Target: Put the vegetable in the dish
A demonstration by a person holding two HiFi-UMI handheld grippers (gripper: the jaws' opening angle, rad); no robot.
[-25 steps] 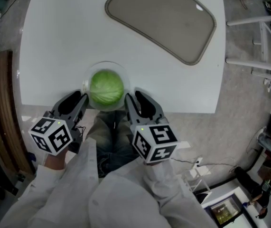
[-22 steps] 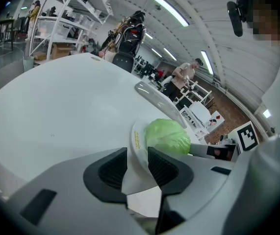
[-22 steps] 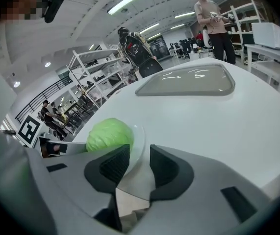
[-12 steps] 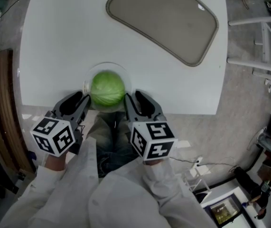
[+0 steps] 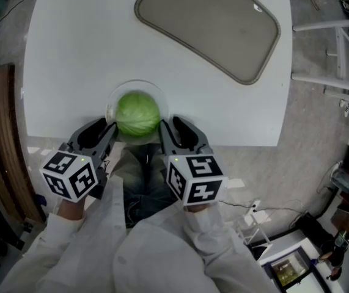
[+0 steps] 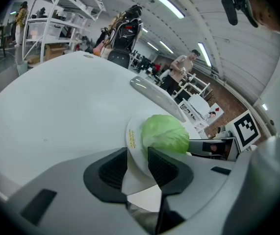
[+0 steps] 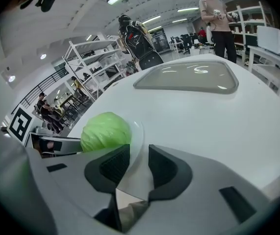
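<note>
A green cabbage (image 5: pixel 138 114) sits in a clear round dish (image 5: pixel 137 87) at the near edge of the white table (image 5: pixel 70 60). My left gripper (image 5: pixel 108 130) clamps the dish's left rim and my right gripper (image 5: pixel 164 130) clamps its right rim. In the left gripper view the dish rim (image 6: pixel 131 142) runs between the black pads of the left gripper (image 6: pixel 138 163), with the cabbage (image 6: pixel 164 135) just beyond. The right gripper view mirrors this: the dish rim (image 7: pixel 139 133) passes into the right gripper (image 7: pixel 139 163), and the cabbage (image 7: pixel 105 131) lies to its left.
A large grey tray (image 5: pixel 208 24) lies at the table's far side. The dish overhangs the table's near edge (image 5: pixel 235 144). White chair frames (image 5: pixel 339 54) stand to the right and a wooden bench (image 5: pixel 0 139) to the left. People stand in the background (image 7: pixel 217 18).
Barely anything differs: the right gripper's marker cube has shifted slightly left, and both grippers still hold the dish with the cabbage in the same place.
</note>
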